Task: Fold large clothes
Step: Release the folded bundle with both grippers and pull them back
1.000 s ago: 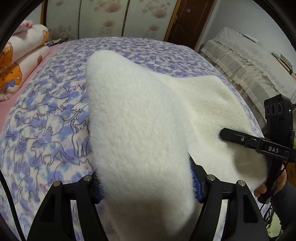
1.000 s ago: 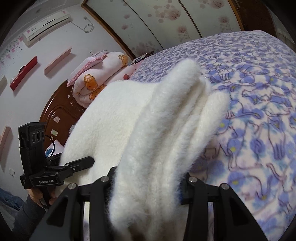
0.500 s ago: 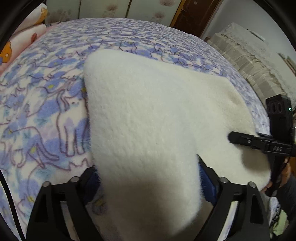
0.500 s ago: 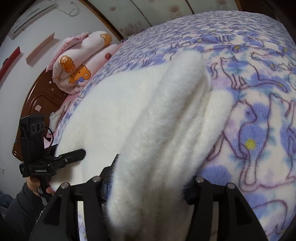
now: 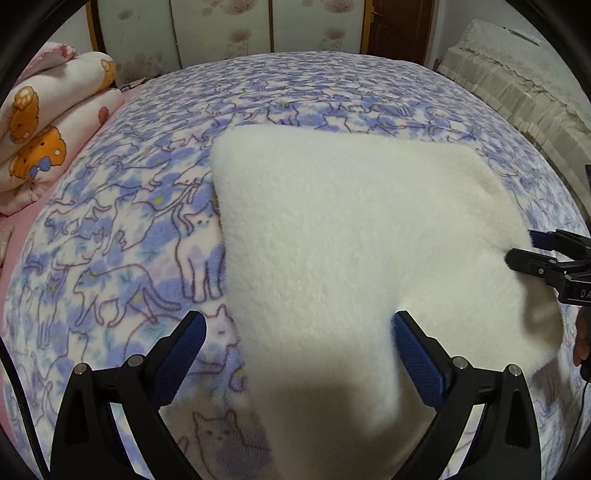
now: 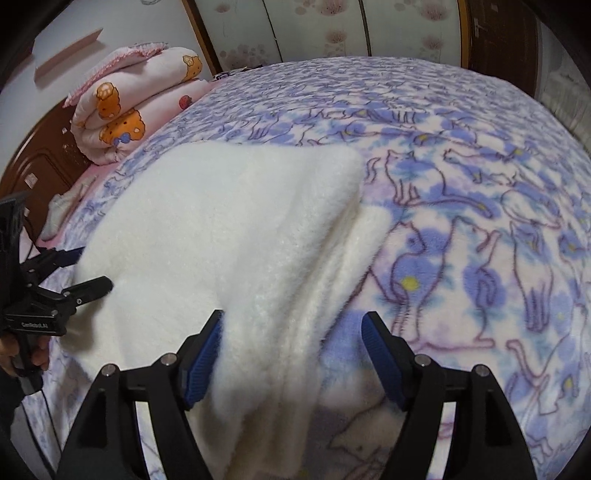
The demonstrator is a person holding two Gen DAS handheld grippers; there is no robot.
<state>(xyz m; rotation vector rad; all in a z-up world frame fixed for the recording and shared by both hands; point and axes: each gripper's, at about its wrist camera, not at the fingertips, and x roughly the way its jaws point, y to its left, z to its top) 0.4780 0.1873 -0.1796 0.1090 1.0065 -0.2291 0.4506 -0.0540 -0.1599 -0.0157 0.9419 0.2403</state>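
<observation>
Both pairs of jaws stand wide and have just been opening — the left gripper (image 5: 299, 325) straddles the near corner of the folded white fleece garment (image 5: 351, 236) with its blue pads (image 5: 417, 354) clear of the pile, and the right gripper (image 6: 291, 328) likewise has the garment's stacked edge lying loose between its pads.

That garment (image 6: 229, 236) lies flat in layers on a bed spread with a lilac fleece blanket printed with outlined cats (image 5: 122, 229). A rolled pink quilt with orange bears (image 6: 125, 110) sits at the head end, against a dark wooden headboard (image 6: 40, 166). Beyond the bed stand pale floral-panelled wardrobe doors (image 5: 221, 33) and a dark brown door (image 5: 399, 29) — to the side, furniture under a cream lace cover (image 5: 517, 88).
</observation>
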